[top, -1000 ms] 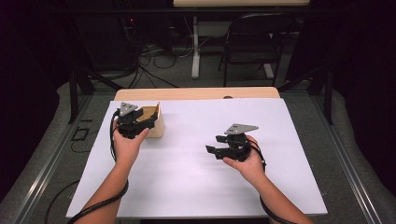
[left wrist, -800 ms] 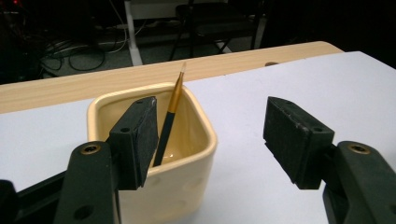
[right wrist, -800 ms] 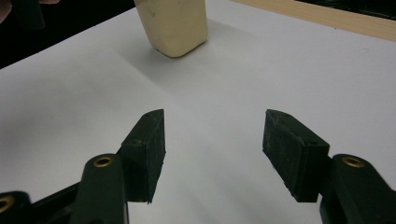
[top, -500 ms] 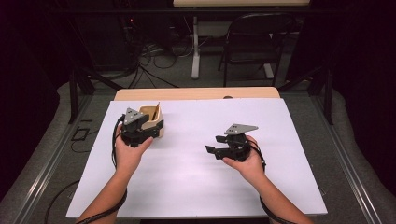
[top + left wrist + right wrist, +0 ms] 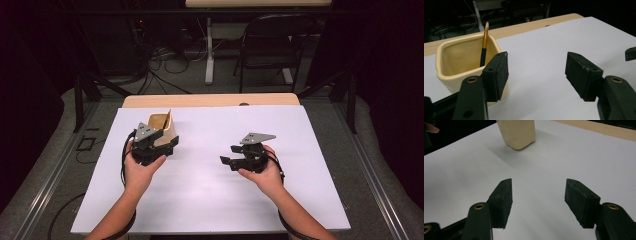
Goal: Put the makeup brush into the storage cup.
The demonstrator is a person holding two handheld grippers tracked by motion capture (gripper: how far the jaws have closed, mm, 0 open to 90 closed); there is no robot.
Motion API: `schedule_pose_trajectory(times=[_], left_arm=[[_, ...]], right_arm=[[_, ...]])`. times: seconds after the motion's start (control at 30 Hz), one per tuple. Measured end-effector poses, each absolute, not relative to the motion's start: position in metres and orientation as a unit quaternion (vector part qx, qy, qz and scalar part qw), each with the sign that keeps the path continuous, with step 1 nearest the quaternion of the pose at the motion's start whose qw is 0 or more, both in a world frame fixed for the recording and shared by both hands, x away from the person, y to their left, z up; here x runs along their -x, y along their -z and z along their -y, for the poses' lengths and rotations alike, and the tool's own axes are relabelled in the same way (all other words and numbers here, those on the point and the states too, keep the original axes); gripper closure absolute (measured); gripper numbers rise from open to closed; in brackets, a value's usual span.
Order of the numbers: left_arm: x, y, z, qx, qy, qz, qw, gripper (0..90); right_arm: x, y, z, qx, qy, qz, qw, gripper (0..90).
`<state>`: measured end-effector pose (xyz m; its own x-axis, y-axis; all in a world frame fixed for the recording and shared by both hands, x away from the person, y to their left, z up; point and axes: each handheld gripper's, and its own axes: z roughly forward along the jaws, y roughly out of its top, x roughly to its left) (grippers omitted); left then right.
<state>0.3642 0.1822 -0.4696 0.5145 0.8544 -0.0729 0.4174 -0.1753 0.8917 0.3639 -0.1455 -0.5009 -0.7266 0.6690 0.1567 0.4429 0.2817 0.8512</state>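
A cream-yellow glazed cup [image 5: 461, 60] stands on a plain white sheet [image 5: 210, 200] covering the desk, whose pale wood edge [image 5: 210, 100] shows at 12 o'clock. Inside the cup leans a utensil [image 5: 484, 45] with a gold upper part and a black lower part. Both tools, left [image 5: 167, 142] and right [image 5: 227, 161], are matte black with brass-coloured screws and grey top plates.

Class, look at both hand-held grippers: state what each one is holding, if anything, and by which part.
Nothing is held. The left hand-held gripper is open beside the cream cup; the right hand-held gripper is open over bare table.
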Motion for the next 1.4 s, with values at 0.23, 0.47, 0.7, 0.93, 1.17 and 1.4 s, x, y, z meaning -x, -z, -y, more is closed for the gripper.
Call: schedule_pose_trajectory(times=[0.23,0.47,0.7,0.93,1.17,1.4], left_arm=[[-0.356,0.475,-0.183,-0.736,-0.227,-0.430,0.471,35.7],[-0.346,0.485,-0.185,-0.736,-0.221,-0.428,0.476,35.7],[-0.335,0.499,-0.191,-0.731,-0.210,-0.435,0.481,35.7],[-0.329,0.507,-0.195,-0.731,-0.206,-0.440,0.478,35.7],[-0.324,0.512,-0.200,-0.729,-0.208,-0.444,0.477,35.8],[-0.318,0.517,-0.201,-0.739,-0.211,-0.440,0.465,35.8]], right_arm=[[-0.361,0.499,0.146,-0.348,-0.483,-0.794,0.119,39.2],[-0.354,0.498,0.149,-0.343,-0.477,-0.799,0.123,39.1],[-0.348,0.503,0.159,-0.348,-0.467,-0.803,0.126,39.0],[-0.342,0.505,0.169,-0.351,-0.466,-0.801,0.133,39.0],[-0.334,0.510,0.183,-0.358,-0.455,-0.804,0.135,39.0],[-0.326,0.514,0.200,-0.372,-0.456,-0.796,0.142,38.9]])
